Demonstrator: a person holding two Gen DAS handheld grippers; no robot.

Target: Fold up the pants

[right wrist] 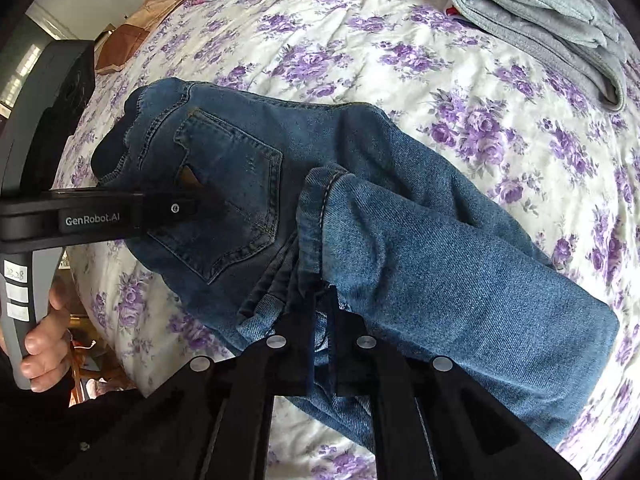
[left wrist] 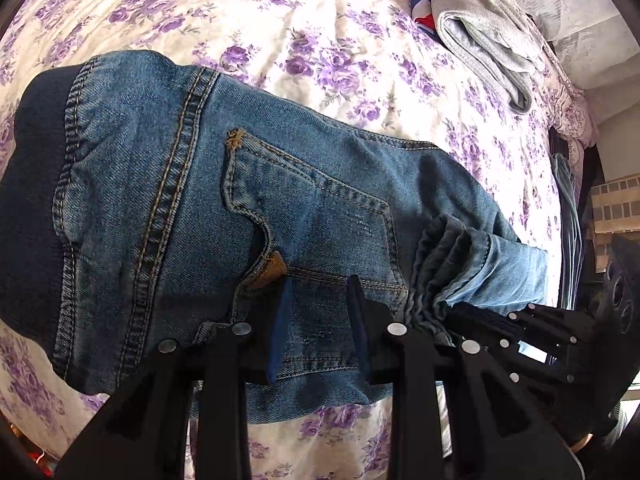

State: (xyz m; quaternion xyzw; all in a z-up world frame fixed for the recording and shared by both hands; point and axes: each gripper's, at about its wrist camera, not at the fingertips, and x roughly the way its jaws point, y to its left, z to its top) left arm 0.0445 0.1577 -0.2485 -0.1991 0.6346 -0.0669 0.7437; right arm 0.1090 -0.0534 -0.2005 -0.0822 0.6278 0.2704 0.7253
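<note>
One pair of blue denim pants (right wrist: pixel 248 184) lies across the middle of a white bedspread printed with purple flowers (right wrist: pixel 500 128). The legs are already doubled back, their hems (right wrist: pixel 320 192) resting just beside the back pocket (right wrist: pixel 228 196); judged from that, one fold is made and a further fold into a compact stack remains.

Left gripper (left wrist: pixel 320 320): jaws narrowly apart, pads pressing down on the denim beside the pocket, nothing lifted.

Right gripper (right wrist: pixel 324 320): jaws closed tight on the bunched hem layers at the near edge.

Count: one pair of pants, two grippers, one folded grey garment (right wrist: pixel 548 20) at the bed's far side, one hand (right wrist: pixel 44 340) on the left handle.
</note>
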